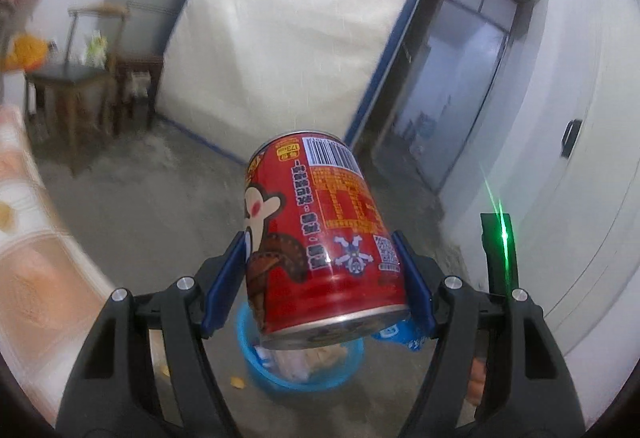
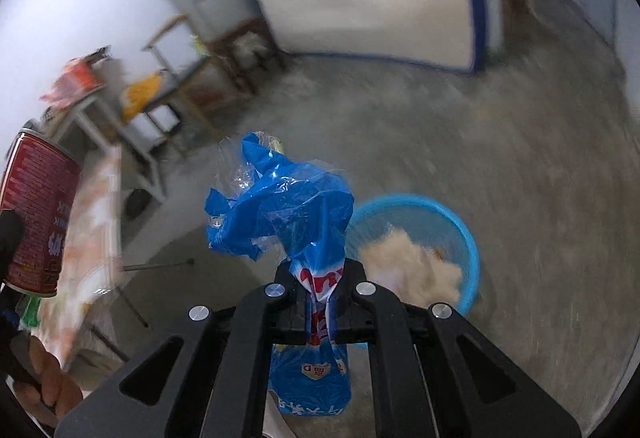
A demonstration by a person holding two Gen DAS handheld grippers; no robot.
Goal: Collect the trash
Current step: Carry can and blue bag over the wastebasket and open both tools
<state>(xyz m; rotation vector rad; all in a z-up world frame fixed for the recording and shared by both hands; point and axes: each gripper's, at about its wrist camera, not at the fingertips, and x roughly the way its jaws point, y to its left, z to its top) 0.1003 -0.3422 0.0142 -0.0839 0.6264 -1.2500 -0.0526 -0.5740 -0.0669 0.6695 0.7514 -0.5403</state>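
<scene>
- Two pieces of trash are in your grip, one per gripper, and both are carried above the concrete floor (image 2: 460, 142) near the blue basket (image 2: 470, 238), which already holds pale crumpled paper or tissue.
- Your left gripper (image 1: 320, 278) has its blue pads (image 1: 226, 278) clamped on the lower part of a red drink can (image 1: 320, 238); the jaws stand wide because the can is wide. The can tips away from the camera, barcode end up, metal base rim nearest you.
- That low hold looks sensible for a smooth, rigid cylinder: flat pads on a curved glossy wall give little contact, so it could swivel or slip if you swing hard.
- Your right gripper (image 2: 318, 288) is closed tight on the neck of a blue plastic wrapper (image 2: 280, 206), pinched thin between the jaws. The film is crinkled, partly clear, and billows above the fingers while its printed tail hangs below.
- Pinching it where it bunches likely keeps the limp film from sliding out.
- From the left wrist view the basket (image 1: 340, 378) sits almost directly under the can, with the wrapper (image 1: 400, 334) just beside it.
- A small yellowish scrap (image 1: 238, 383) lies on the floor by the basket's rim, still uncollected.
- The surroundings are blurred.
</scene>
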